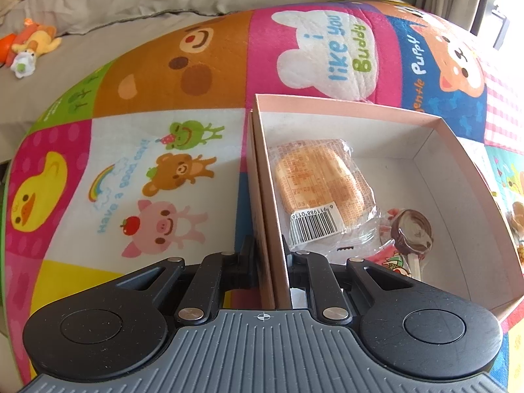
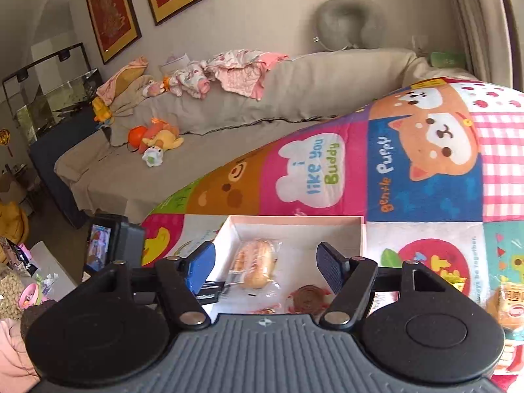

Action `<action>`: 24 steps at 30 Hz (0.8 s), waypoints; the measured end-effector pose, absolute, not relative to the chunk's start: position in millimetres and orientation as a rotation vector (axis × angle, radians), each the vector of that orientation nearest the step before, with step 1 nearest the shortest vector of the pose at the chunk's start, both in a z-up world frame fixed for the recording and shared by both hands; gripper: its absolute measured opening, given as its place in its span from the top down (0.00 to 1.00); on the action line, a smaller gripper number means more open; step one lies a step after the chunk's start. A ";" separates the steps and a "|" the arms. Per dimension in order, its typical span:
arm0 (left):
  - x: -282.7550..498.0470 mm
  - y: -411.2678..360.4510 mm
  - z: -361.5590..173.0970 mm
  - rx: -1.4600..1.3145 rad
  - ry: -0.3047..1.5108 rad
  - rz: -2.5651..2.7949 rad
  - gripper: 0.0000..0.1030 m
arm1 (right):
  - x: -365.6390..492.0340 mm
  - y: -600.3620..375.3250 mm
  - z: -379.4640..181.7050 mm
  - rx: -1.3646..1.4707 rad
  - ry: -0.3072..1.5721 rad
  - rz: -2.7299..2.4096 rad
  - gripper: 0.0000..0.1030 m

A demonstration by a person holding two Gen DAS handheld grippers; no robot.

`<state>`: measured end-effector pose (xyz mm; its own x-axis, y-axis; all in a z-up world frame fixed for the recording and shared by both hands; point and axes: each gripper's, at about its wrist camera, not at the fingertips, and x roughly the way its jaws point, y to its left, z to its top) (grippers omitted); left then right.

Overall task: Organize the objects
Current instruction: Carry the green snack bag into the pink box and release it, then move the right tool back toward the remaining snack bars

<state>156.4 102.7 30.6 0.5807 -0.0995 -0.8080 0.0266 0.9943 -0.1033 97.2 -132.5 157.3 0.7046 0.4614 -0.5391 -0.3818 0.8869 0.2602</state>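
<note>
A shallow pink cardboard box (image 1: 435,150) lies on a colourful cartoon play mat (image 1: 157,104). Inside it are a wrapped bun (image 1: 322,180) and a wrapped chocolate lollipop (image 1: 413,229). My left gripper (image 1: 269,252) is shut on the box's left wall, one finger inside and one outside. My right gripper (image 2: 266,263) is open and empty, hovering above the box (image 2: 327,221); the bun (image 2: 257,262) and lollipop (image 2: 308,296) show between its fingers. Another wrapped bun (image 2: 507,308) lies on the mat at the right.
A beige sofa (image 2: 196,150) with plush toys (image 2: 157,137) and pink clothes (image 2: 235,72) stands behind the mat. A grey neck pillow (image 2: 348,19) rests on its back. A small table with clutter (image 2: 19,288) is at the left.
</note>
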 end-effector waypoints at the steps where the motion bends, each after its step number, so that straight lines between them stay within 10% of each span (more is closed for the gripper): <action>1: 156.3 102.5 30.6 -0.081 0.948 -0.074 0.86 | 95.9 -141.9 156.0 0.134 0.631 0.454 0.32; 10: 154.6 98.9 31.0 -0.063 0.948 -0.071 0.86 | 82.7 -243.6 105.9 0.069 0.676 0.190 0.25; 16: 156.0 98.3 31.8 -0.058 0.958 -0.070 0.86 | 89.8 -259.8 75.1 0.181 0.744 0.230 0.44; 24: 157.0 97.9 32.6 -0.046 0.967 -0.073 0.86 | 152.4 -228.7 76.2 0.348 0.764 0.302 0.44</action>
